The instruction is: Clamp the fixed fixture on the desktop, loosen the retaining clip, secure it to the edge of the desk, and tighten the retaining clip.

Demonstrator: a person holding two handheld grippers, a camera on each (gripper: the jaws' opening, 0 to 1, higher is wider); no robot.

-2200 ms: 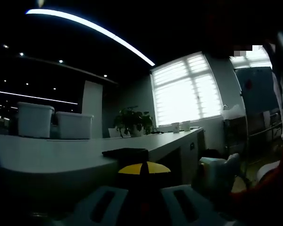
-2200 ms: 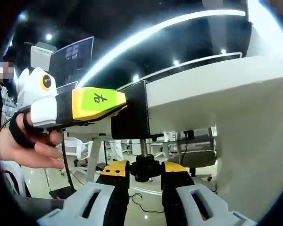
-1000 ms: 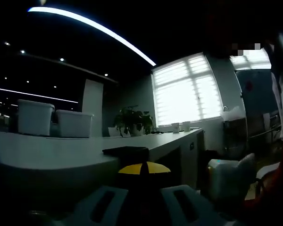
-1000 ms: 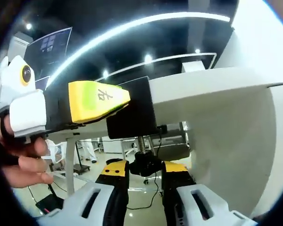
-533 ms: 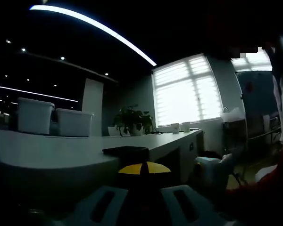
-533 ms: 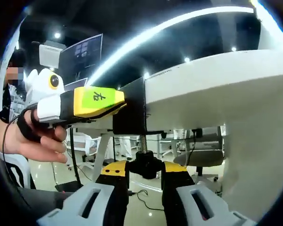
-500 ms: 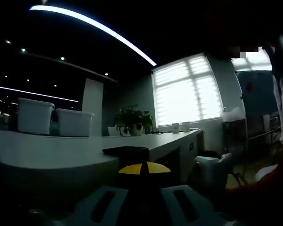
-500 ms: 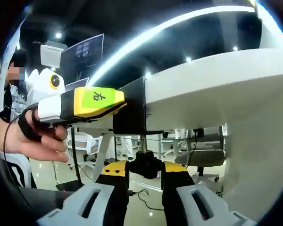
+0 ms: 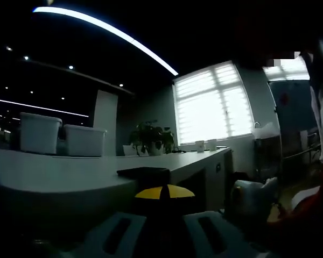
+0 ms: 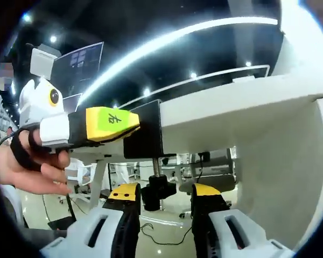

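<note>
1. The clamp (image 10: 144,137) is a black block that sits on the edge of the desk (image 10: 242,107). Its top plate (image 9: 142,173) lies flat on the desk in the left gripper view.

2. Under the desk a screw (image 10: 156,168) hangs down from the clamp. It ends in a black knob (image 10: 157,192).

3. The step now looks like turning the knob to make the clamp tight on the desk.

4. To do it well, the right gripper (image 10: 163,196) should close on the knob first. Then it should turn the knob straight round the screw, with no push to the side.

5. The clamp must sit flat on the desk edge while the knob turns. If it tips, it may grip crooked.

6. The right gripper has its jaws apart now. The knob sits in the gap between the two yellow tips. It is close to the left tip, but I cannot tell if it touches.

7. The left gripper (image 10: 105,124) holds the clamp from the side. Its yellow jaws are closed on the black block in the right gripper view. A hand (image 10: 35,166) holds that gripper.

8. In the left gripper view its yellow tips (image 9: 164,192) are pressed together, just behind the top plate.
</note>
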